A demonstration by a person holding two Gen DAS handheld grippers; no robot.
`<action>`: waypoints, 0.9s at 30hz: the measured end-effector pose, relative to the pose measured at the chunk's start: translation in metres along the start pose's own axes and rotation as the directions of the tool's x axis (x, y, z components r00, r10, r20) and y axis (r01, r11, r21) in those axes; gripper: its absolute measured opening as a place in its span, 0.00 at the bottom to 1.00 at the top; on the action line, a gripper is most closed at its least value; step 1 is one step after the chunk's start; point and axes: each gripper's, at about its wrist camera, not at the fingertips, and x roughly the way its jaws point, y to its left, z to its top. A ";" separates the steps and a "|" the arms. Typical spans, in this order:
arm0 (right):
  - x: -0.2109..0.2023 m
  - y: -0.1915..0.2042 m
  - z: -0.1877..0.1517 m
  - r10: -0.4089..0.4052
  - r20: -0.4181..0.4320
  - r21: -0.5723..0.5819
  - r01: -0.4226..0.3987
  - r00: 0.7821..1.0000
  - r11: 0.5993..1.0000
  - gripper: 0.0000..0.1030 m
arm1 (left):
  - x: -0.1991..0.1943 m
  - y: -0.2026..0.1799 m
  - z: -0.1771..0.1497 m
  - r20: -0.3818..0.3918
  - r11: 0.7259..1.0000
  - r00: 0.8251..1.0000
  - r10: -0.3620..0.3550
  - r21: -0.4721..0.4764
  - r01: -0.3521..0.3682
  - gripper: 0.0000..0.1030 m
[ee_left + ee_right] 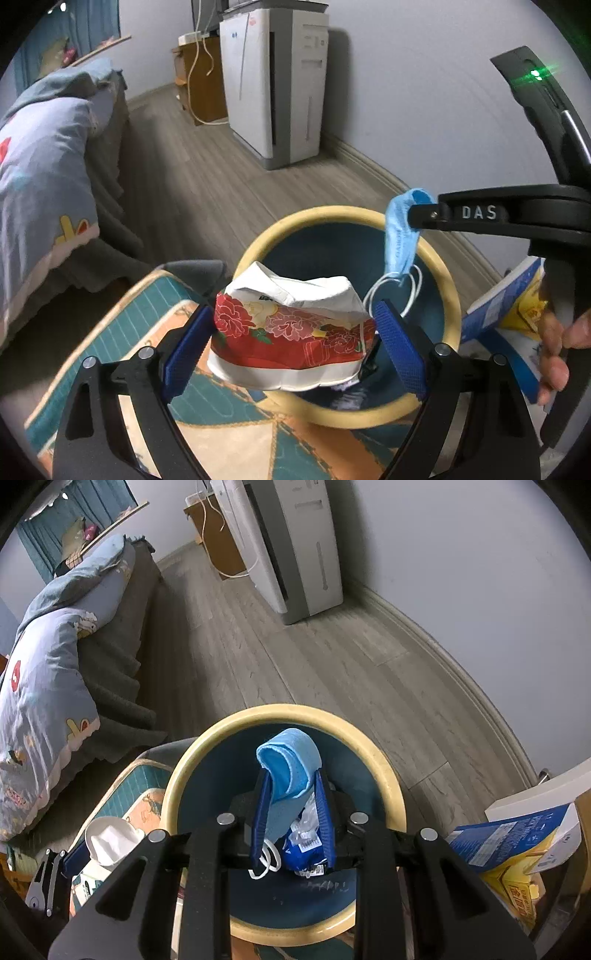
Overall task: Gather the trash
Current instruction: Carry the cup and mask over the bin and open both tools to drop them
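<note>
Your left gripper (pixel 291 332) held a crumpled paper tissue pack printed with red and pink flowers (pixel 291 332), its blue ribbed fingers (pixel 188 347) spread wide and pressed against the pack's two ends. The pack hung over the near left rim of the round waste bin with a cream rim and dark blue inside (pixel 452 295), partly above the bin's mouth and partly above the teal and orange patterned mat (pixel 122 325) just left of the bin.

Your right gripper (pixel 291 812) pointed down into the same bin (pixel 391 775). Its blue fingers (pixel 260 819) stood close together and pinched a light blue disposable face mask (pixel 291 764), which bulged out past the fingertips while its white ear loops (pixel 264 864) dangled on the near side. From the left wrist view the mask (pixel 397 240) hung over the far right part of the bin's opening, held at the tip of the right gripper (pixel 417 218), and your hand (pixel 557 350) gripped the handle at the right edge.

Down in the bin lay a blue and clear plastic wrapper (pixel 306 845). A blue and yellow carton (pixel 509 849) stood just right of the bin. Farther off, a white and grey air purifier (pixel 277 85) stood on the grey wood floor (pixel 332 664) against the wall, and a bed with a pale blue cartoon-print quilt (pixel 44 694) filled the left side.
</note>
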 end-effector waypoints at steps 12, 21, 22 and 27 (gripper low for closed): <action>-0.004 -0.002 0.000 0.001 0.016 0.031 -0.002 1.000 1.000 0.58 | -0.011 0.007 -0.002 0.037 1.000 0.999 0.014 -0.016 -0.014 0.92; -0.007 -0.001 -0.001 0.016 0.024 0.046 -0.017 1.000 0.999 0.88 | -0.037 0.036 -0.018 0.037 0.996 0.997 0.069 -0.050 -0.067 0.92; -0.007 0.001 -0.002 0.018 0.024 0.039 -0.019 1.000 0.999 0.89 | -0.042 0.040 -0.020 0.040 0.996 0.996 0.076 -0.054 -0.074 0.92; -0.012 0.011 -0.004 0.020 0.029 0.007 -0.020 0.999 1.000 0.92 | -0.077 0.068 -0.037 0.053 0.989 0.990 0.127 -0.082 -0.122 0.93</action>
